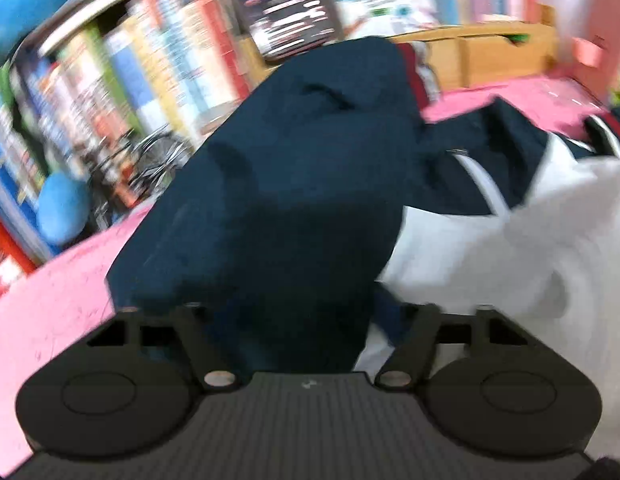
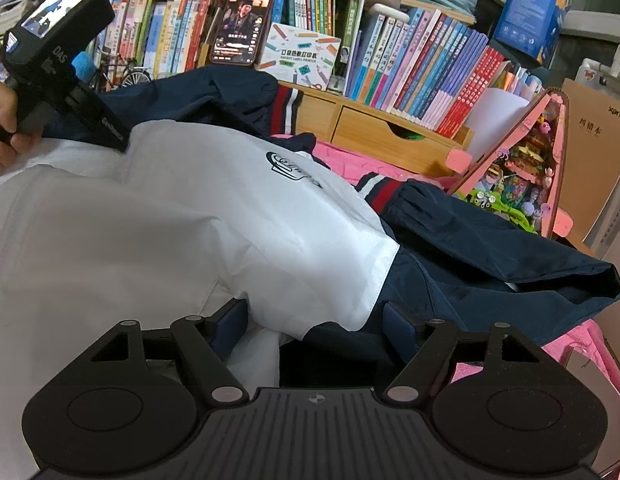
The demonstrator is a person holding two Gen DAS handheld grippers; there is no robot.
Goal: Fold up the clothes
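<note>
We are looking at a navy-and-white jacket (image 2: 214, 216) lying spread over the pink table cover (image 2: 342, 160), its long axis running from the near left toward the far right, where a striped cuff (image 2: 380, 190) is pointing at the bookshelf (image 2: 410, 68).

The white chest panel is facing up; the navy right sleeve (image 2: 490, 248) is trailing off toward the right edge, folded back on itself.

The right gripper (image 2: 314, 320) is sitting low over the hem — its jaws are standing wide apart, with the white hem corner and navy cloth lying between them, and its pads are not pressing on the fabric.

In the left wrist view, blurred, a fold of navy sleeve (image 1: 278, 184) is rising straight up from between the fingers of the left gripper (image 1: 306, 316), draping across the middle of the frame. The fingertips are being hidden by the cloth, so we cannot tell whether they are clamping it.

A hand (image 2: 4, 120) is holding that gripper at the far left in the right wrist view.
</note>
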